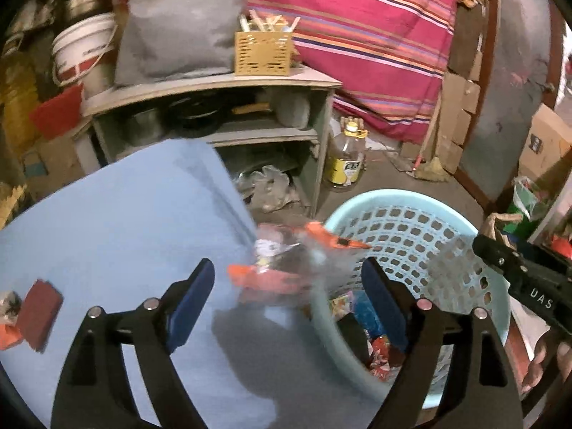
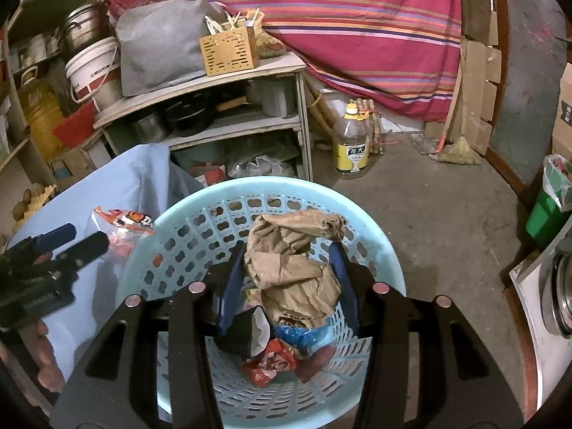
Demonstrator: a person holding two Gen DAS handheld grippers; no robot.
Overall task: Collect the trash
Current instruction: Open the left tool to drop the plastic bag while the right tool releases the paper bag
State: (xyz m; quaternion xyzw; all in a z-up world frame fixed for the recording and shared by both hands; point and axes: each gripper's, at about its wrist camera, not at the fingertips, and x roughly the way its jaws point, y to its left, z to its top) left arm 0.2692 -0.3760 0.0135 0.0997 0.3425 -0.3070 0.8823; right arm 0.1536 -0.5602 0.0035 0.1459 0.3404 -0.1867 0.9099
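Two claws work over one pale blue basket (image 2: 375, 246). The right claw (image 2: 289, 286) is clamped on one crumpled brown paper bag (image 2: 293, 264). The left claw (image 1: 289, 304) stands apart, one orange wrapper (image 1: 282, 268) blurred between its fingers at the table (image 1: 118, 221) edge.

Striped red cloth (image 2: 357, 25), hanging across the back. Wooden shelf unit (image 2: 214, 82) holding a grey bag (image 2: 161, 39) and a perforated yellow box (image 2: 228, 53) with sticks in it, side by side on top; dark pans (image 2: 186, 114) on the middle shelf. White bucket (image 2: 93, 71) to its left, under a metal pot (image 2: 84, 28). Yellow-labelled plastic bottle (image 2: 351, 143) upright on the concrete floor (image 2: 447, 232). Broom head (image 2: 459, 152) near the cardboard (image 2: 479, 82). Green bin (image 2: 547, 211) at right.
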